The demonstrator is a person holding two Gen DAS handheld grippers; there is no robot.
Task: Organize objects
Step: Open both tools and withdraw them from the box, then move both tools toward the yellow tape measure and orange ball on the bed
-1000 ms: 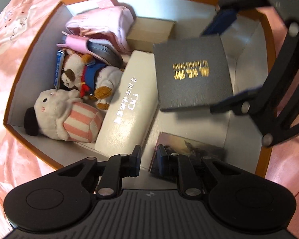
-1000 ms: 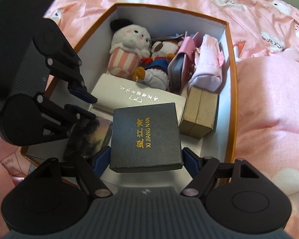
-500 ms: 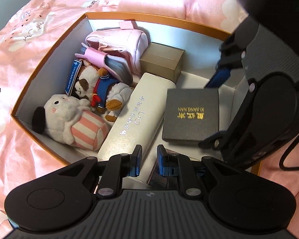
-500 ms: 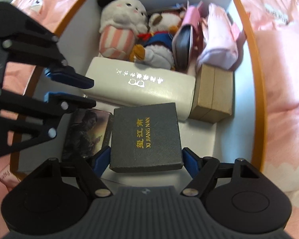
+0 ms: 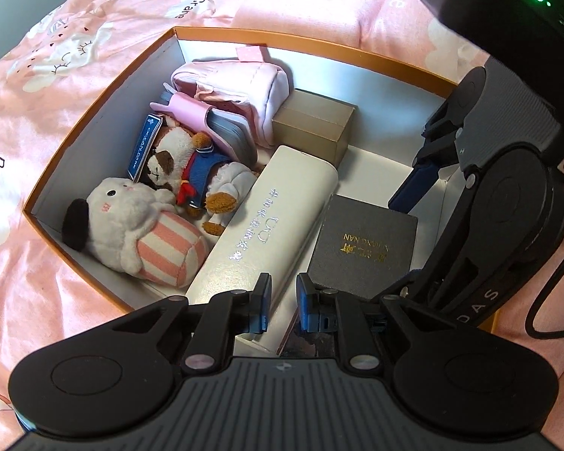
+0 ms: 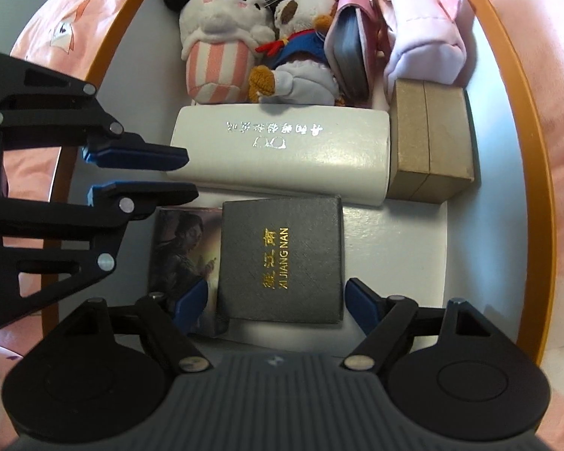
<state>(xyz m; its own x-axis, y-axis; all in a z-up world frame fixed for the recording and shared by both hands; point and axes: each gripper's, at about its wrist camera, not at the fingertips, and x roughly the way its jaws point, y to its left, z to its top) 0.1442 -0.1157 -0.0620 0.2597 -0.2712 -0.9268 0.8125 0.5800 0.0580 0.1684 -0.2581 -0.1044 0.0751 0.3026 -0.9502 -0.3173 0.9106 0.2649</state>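
My right claw (image 6: 280, 300) reaches low into the orange-rimmed storage box (image 6: 522, 120), its blue fingertips (image 6: 361, 302) spread to either side of the dark grey "XI JIANG NAN" box (image 6: 282, 259); a sliver of gap shows on the right side and the left pad is partly hidden behind the box edge, so the jaws read as apart, not pressing. The dark grey box lies flat on the white floor near the box's near wall, its far edge just beside the long white case with silver lettering (image 6: 282, 154). To its left, partly tucked under it, lies a picture card showing a figure (image 6: 184, 248). A tan cardboard box (image 6: 428, 146) sits at the right end of the white case. Behind the case, along the far wall: a white plush in pink-striped trousers (image 6: 218, 37), a brown-and-white plush dog in a blue top (image 6: 300, 41), a pink wallet standing on edge (image 6: 349, 34), and a pink fabric pouch (image 6: 421, 30). My left claw (image 5: 284, 304) hovers over the near-left corner, fingers close together with a narrow gap, gripping nothing. The storage box rests on pink printed bedding (image 5: 56, 75).
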